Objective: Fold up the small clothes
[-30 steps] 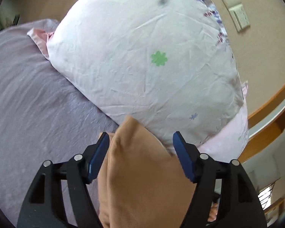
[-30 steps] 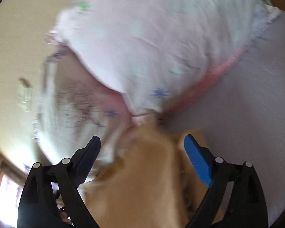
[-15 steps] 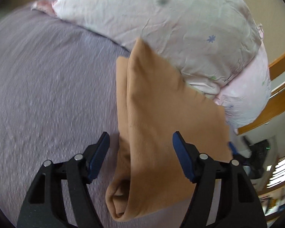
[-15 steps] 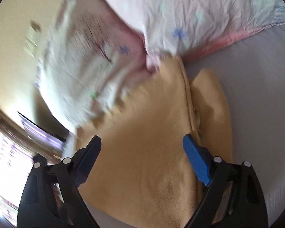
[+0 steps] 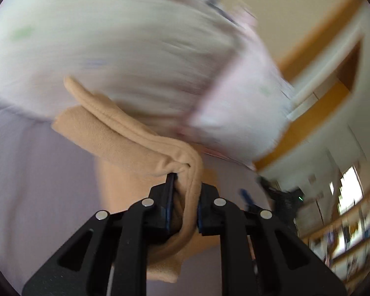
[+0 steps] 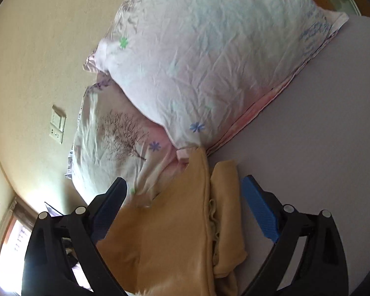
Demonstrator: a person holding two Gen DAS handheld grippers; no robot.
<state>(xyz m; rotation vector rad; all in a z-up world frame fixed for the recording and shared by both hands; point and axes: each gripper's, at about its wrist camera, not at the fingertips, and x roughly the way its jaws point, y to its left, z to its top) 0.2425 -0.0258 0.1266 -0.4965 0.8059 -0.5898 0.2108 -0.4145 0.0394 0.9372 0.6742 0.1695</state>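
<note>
A tan fleece garment [image 5: 116,138] lies folded on a lilac bed sheet [image 5: 32,172], its far end against the pillows. My left gripper [image 5: 183,185] is shut on a bunched edge of the garment, with cloth pinched between the blue pads. In the right wrist view the same garment [image 6: 180,222] lies between the fingers of my right gripper [image 6: 185,192], which is open and not gripping it. The left view is blurred by motion.
Two white floral pillows [image 6: 209,61] are stacked at the head of the bed against a beige wall with a switch plate [image 6: 58,123]. A wooden bed frame [image 5: 320,49] and shelves [image 5: 345,234] show at the right of the left view.
My left gripper has closed on the garment's edge; it was open over the cloth before. The right gripper stays open and its view has steadied over the garment.
</note>
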